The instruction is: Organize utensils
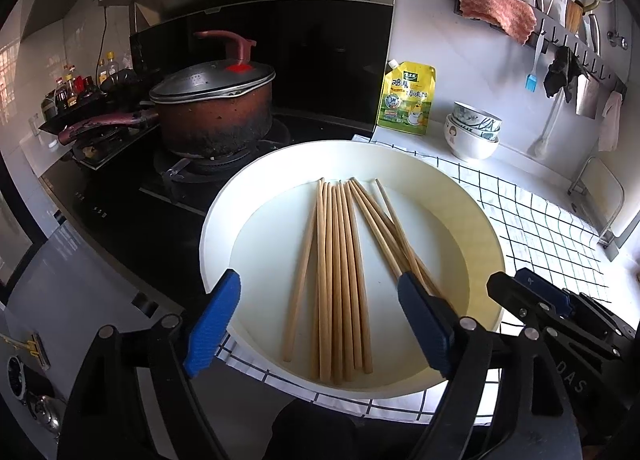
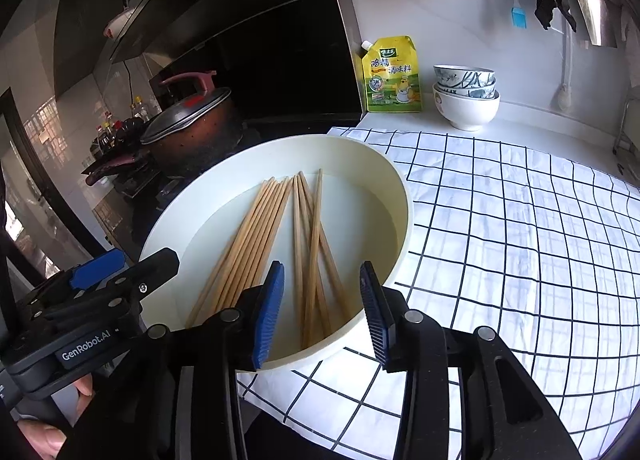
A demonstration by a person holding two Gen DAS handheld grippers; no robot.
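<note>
Loosely — chopsticks [image 1: 340, 272] inside basin [image 1: 472, 196]

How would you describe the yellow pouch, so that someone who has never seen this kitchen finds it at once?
Start at the round cream-white basin holding wooden chopsticks, then look past its far rim to the white wall. The yellow-green spouted seasoning pouch stands upright there, left of the stacked ceramic bowls. It is the only brightly printed package on the counter.
</note>
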